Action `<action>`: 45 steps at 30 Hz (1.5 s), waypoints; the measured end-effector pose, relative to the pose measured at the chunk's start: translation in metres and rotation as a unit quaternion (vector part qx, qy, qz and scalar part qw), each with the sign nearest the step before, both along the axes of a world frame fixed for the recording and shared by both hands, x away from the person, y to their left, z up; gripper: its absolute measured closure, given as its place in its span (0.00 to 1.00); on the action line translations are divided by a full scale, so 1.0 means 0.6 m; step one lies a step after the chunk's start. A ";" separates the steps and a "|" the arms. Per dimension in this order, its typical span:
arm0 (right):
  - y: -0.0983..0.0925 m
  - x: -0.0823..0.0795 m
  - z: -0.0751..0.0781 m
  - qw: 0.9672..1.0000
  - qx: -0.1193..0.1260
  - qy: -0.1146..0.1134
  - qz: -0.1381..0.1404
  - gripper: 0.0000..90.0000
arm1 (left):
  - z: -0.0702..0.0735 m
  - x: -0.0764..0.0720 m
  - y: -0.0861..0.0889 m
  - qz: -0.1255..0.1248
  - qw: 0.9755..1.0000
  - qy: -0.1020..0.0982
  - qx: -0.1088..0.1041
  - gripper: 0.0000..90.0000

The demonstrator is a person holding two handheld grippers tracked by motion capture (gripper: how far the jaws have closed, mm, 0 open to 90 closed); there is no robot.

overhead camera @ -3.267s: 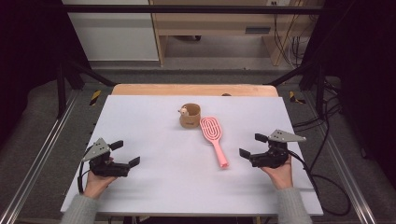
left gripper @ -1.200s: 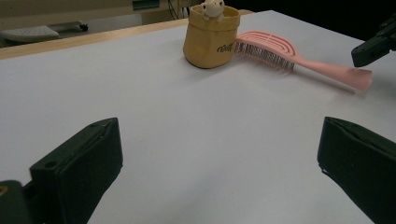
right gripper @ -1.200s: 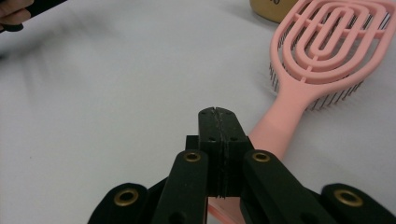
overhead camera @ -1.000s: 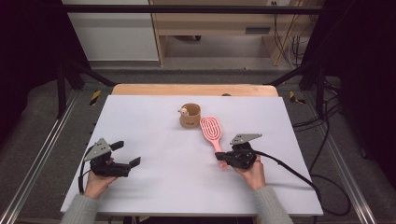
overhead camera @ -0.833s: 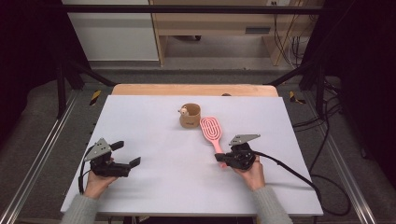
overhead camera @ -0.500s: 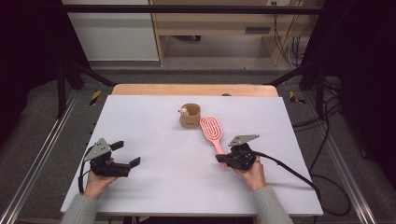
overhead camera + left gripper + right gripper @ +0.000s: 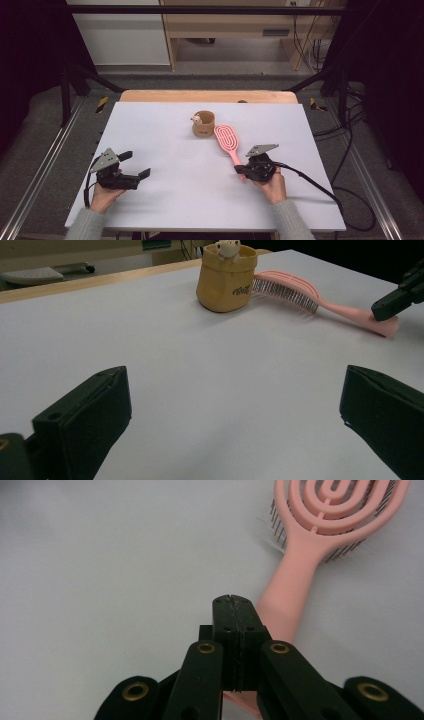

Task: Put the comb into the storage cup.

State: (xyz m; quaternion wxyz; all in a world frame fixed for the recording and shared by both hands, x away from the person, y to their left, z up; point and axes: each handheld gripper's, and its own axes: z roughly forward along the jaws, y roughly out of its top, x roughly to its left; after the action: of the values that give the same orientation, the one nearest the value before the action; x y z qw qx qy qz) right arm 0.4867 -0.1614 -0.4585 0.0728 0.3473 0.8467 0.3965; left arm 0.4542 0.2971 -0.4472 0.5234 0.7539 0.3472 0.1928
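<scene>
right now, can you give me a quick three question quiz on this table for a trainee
1. True or false: the left claw stands open over bare table.
2. The pink brush lies with its head: A) inside a cup, B) beside the tan cup, C) hanging off the table edge.
3. At which part of the brush is the right claw, and how do its jaws stand?

Key
1. True.
2. B.
3. At the handle end; the jaws are shut pad to pad, with the handle passing under them, not between them.
</scene>
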 end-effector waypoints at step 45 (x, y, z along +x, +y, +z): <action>0.007 0.047 0.057 0.993 0.022 -0.062 -0.096 0.01 | -0.001 0.002 0.001 0.003 1.000 0.002 -0.002 0.00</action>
State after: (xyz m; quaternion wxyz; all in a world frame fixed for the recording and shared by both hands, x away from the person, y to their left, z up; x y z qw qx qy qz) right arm 0.5151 -0.1571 -0.4246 0.1554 0.4029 0.7944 0.4272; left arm 0.4551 0.2976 -0.4478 0.5234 0.7525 0.3506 0.1922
